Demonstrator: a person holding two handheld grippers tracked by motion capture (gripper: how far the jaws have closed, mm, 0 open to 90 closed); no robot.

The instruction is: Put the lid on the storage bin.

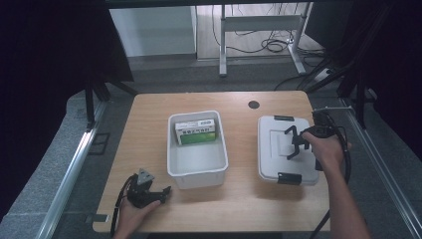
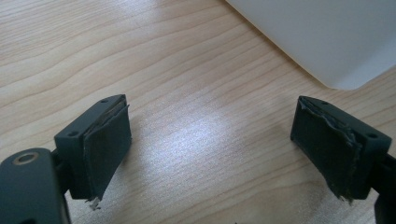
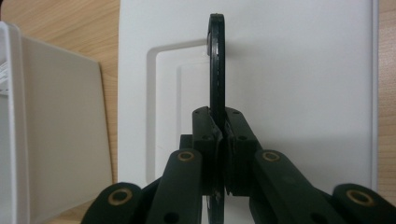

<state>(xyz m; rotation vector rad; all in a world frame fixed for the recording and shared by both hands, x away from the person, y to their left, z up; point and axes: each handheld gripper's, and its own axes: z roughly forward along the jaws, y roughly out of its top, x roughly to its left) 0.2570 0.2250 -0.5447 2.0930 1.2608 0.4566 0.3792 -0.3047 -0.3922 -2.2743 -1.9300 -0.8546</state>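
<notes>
A white bin (image 1: 197, 178) stands in the middle of the wooden table (image 1: 144, 134), with a green and white box (image 1: 196, 132) lying at its far end. To its right the white lid (image 1: 271, 154) lies flat, a black latch at each short side. Its thin black handle (image 3: 216, 60) stands up edge-on. My right gripper (image 3: 222, 133) is shut on that handle, over the lid's middle (image 1: 294, 143). Near the front left edge my left gripper (image 1: 164, 190) rests low over bare wood, open and holding nothing (image 2: 210, 140). A corner of the bin (image 2: 327, 37) lies just beyond it.
A dark round hole (image 1: 254, 104) marks the table's far side. The bin's outer wall (image 3: 56, 130) stands close beside the lid (image 3: 303, 93). Metal rails run along both sides of the table, and a desk frame with cables stands on the floor behind.
</notes>
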